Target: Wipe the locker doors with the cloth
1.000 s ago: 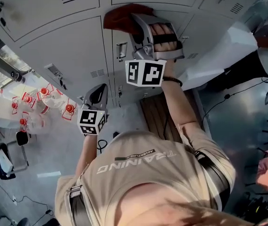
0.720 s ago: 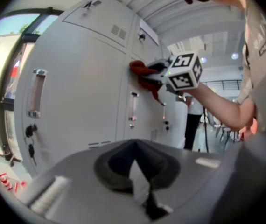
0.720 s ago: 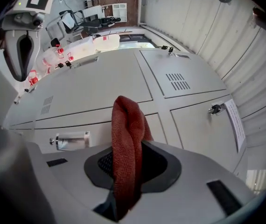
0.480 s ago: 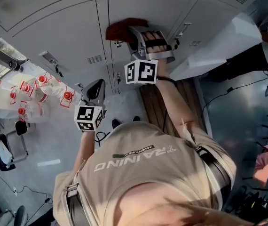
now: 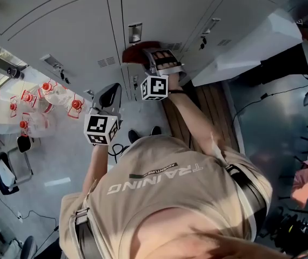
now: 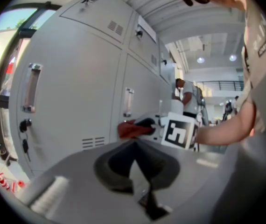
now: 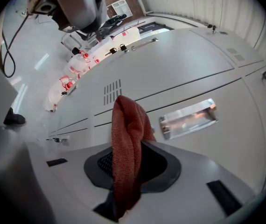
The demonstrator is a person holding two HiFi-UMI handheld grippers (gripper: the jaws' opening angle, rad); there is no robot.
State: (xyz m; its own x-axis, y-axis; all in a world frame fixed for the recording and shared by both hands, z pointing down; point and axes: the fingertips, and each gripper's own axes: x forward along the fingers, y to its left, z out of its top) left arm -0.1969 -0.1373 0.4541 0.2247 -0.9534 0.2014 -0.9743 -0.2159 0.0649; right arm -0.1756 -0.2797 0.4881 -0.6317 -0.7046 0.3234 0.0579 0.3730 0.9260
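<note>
A red cloth (image 5: 135, 52) is pressed against a grey locker door (image 5: 159, 15), just below its metal handle (image 5: 135, 32). My right gripper (image 5: 149, 55) is shut on the cloth. In the right gripper view the cloth (image 7: 127, 125) hangs folded over the right gripper (image 7: 126, 153), with the handle (image 7: 187, 118) close on the right and a vent (image 7: 112, 91) above. My left gripper (image 5: 111, 91) hangs lower left, away from the doors, shut and holding nothing. In the left gripper view the left gripper (image 6: 134, 143) points at the cloth (image 6: 129, 129).
Several red-capped bottles (image 5: 46, 99) stand on the floor at the left. An open locker door (image 5: 251, 42) juts out at the right, over a wooden board (image 5: 208, 107). Cables and a chair (image 5: 2, 174) lie on the floor. A person (image 6: 186, 97) stands far off.
My right gripper has slid the cloth down the locker door, from above the handle to just below it. The left gripper has hardly moved.
</note>
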